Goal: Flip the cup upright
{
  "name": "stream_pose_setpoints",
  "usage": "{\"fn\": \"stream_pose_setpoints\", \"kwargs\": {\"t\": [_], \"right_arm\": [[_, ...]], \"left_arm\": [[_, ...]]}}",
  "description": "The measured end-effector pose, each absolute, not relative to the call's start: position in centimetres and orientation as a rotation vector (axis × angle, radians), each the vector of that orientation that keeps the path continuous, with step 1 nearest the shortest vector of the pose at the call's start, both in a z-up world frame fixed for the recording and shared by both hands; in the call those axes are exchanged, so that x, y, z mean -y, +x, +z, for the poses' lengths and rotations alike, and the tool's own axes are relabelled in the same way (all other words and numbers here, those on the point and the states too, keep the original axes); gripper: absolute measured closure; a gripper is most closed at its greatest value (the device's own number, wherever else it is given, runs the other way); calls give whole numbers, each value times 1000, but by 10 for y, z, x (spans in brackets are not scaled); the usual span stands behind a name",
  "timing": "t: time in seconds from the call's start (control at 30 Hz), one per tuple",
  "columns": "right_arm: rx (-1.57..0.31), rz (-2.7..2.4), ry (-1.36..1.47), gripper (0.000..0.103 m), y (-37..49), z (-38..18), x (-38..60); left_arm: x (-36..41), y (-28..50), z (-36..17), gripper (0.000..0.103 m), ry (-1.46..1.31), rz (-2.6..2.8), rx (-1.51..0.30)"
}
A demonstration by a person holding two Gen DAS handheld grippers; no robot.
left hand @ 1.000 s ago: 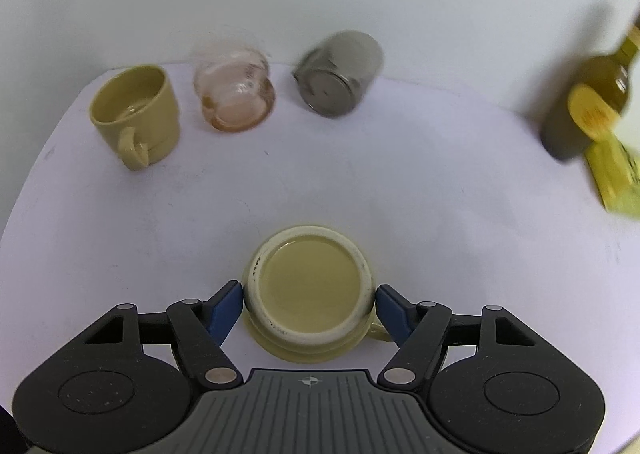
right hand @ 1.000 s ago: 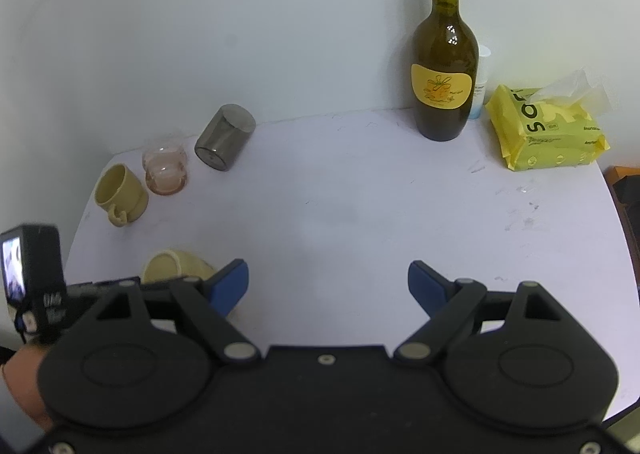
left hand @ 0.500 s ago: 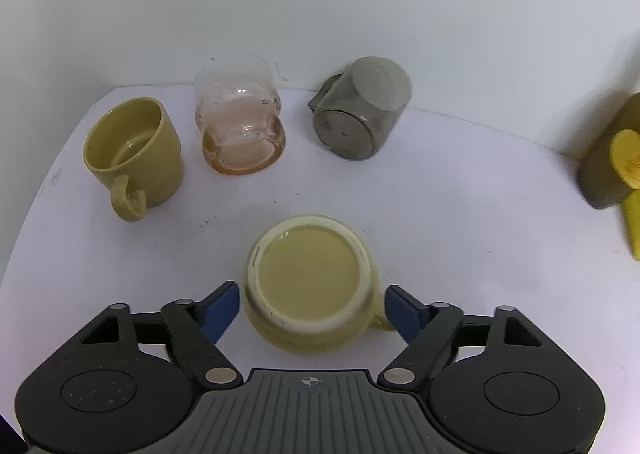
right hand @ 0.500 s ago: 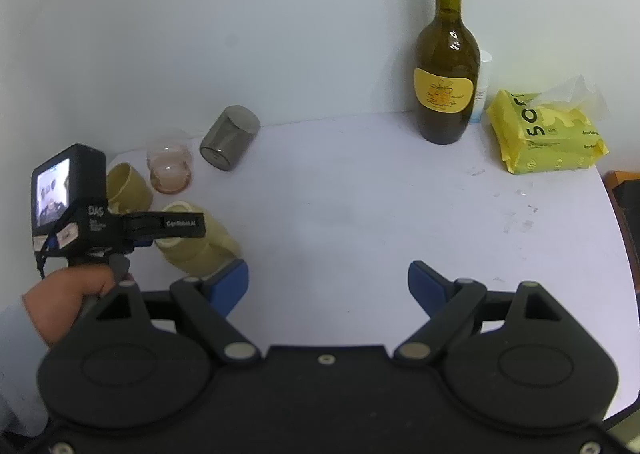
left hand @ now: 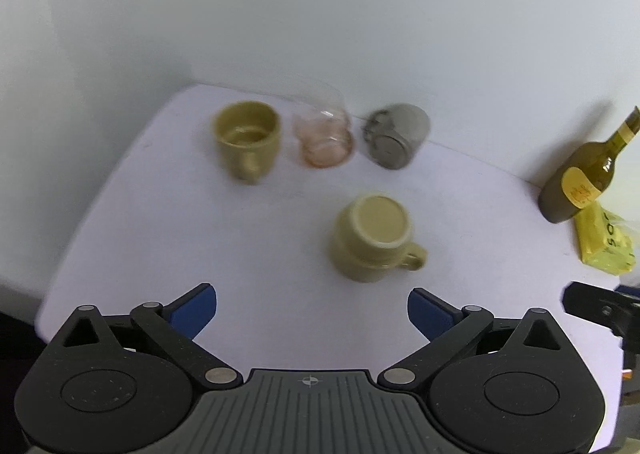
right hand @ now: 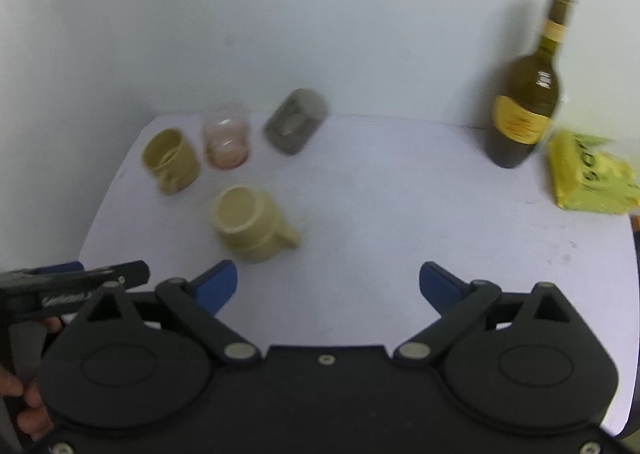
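Observation:
A yellow mug (left hand: 374, 238) stands upside down on the white table, base up, handle to the right; it also shows in the right wrist view (right hand: 250, 228). My left gripper (left hand: 312, 312) is open and empty, pulled back from the mug, which lies ahead and slightly right of it. My right gripper (right hand: 328, 286) is open and empty, with the mug ahead of its left finger. The left gripper's body (right hand: 76, 286) shows at the lower left of the right wrist view.
At the back stand an upright yellow mug (left hand: 246, 140), a pink glass (left hand: 324, 134) and a metal cup (left hand: 396, 140) lying tilted. A wine bottle (right hand: 524, 94) and a yellow tissue pack (right hand: 590, 174) are at the right. The table edge (left hand: 52, 294) runs at the left.
My left gripper opened wider and backed away from the upside-down mug, which stays on the table. My right gripper shifted left, bringing the mug into its view.

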State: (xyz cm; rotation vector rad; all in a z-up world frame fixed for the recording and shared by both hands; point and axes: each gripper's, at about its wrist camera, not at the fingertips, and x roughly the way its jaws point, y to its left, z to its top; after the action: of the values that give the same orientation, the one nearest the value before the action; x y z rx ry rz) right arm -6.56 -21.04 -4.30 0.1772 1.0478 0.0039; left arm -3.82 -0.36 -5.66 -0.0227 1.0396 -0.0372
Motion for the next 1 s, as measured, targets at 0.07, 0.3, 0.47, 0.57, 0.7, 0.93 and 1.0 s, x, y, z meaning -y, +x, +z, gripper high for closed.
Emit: {"fn": "stream_pose_setpoints", "kwargs": {"t": [0.07,0.3,0.47,0.57,0.7,0.93,1.0], "right_arm": [[-1041,30,159,5,-65,-40,200],[-1056,51,21,5,-61,-39,156],[-1063,59,4,4,-63,-38,145],[-1065,66,4,4,-64,-38,143],[-1061,72,-3,4,-65,-36,140],[-1060,65,2,4,-65,-36,142],[-1059,62,3,4,-64,-36,143]], "left_arm": [[-2,-43,-50,0,-21,-17,-1035],[-10,-55,-45,0,-44,48,-1040],[-17,-60,-47,0,-56,49,-1063],[-21,-62,-45,0,-46,63,-1055],[-22,-63,-45,0,-36,63,-1054],[-16,-59,-44,0,-23,52,-1055],[-14,-57,-45,0,-22,49,-1057]]}}
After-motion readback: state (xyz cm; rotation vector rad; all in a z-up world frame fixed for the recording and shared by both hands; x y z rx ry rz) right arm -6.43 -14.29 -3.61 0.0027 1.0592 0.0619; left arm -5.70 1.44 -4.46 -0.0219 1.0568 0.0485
